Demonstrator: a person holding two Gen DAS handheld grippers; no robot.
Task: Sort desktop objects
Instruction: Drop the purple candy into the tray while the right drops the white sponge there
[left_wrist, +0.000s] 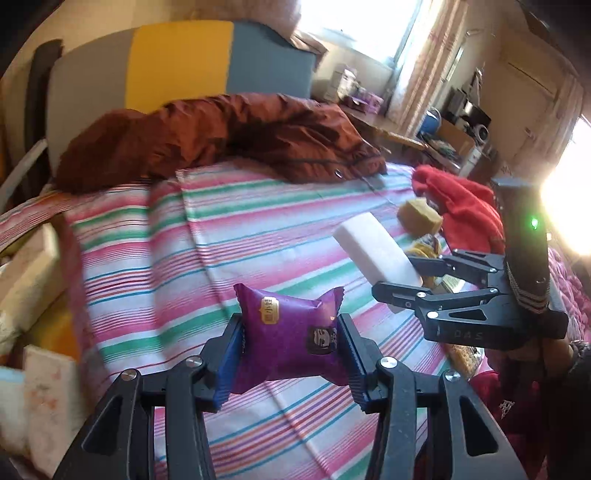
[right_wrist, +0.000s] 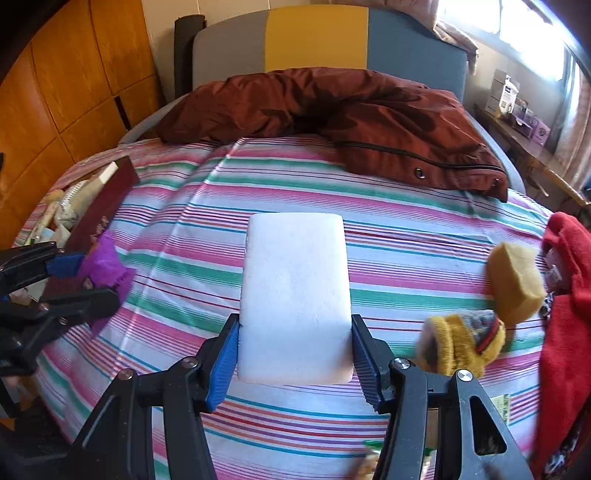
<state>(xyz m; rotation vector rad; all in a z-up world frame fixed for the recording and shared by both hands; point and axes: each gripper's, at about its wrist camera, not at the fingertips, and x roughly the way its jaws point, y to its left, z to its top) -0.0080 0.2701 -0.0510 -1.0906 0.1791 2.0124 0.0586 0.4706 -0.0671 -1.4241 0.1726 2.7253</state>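
Note:
My left gripper (left_wrist: 291, 350) is shut on a purple snack packet (left_wrist: 291, 328) and holds it above the striped cloth (left_wrist: 258, 229). My right gripper (right_wrist: 293, 350) is shut on a white foam block (right_wrist: 295, 291), also above the cloth. In the left wrist view the right gripper (left_wrist: 402, 280) holds the white block (left_wrist: 373, 247) to the right of the packet. In the right wrist view the left gripper (right_wrist: 85, 280) with the purple packet (right_wrist: 105, 266) is at the left edge.
A brown jacket (right_wrist: 351, 118) lies at the back of the cloth. A yellow sponge (right_wrist: 515, 284), a yellow knitted item (right_wrist: 461, 343) and red clothing (right_wrist: 569, 295) lie at the right. A dark red box (right_wrist: 107, 199) and pale boxes (left_wrist: 33, 280) sit at the left.

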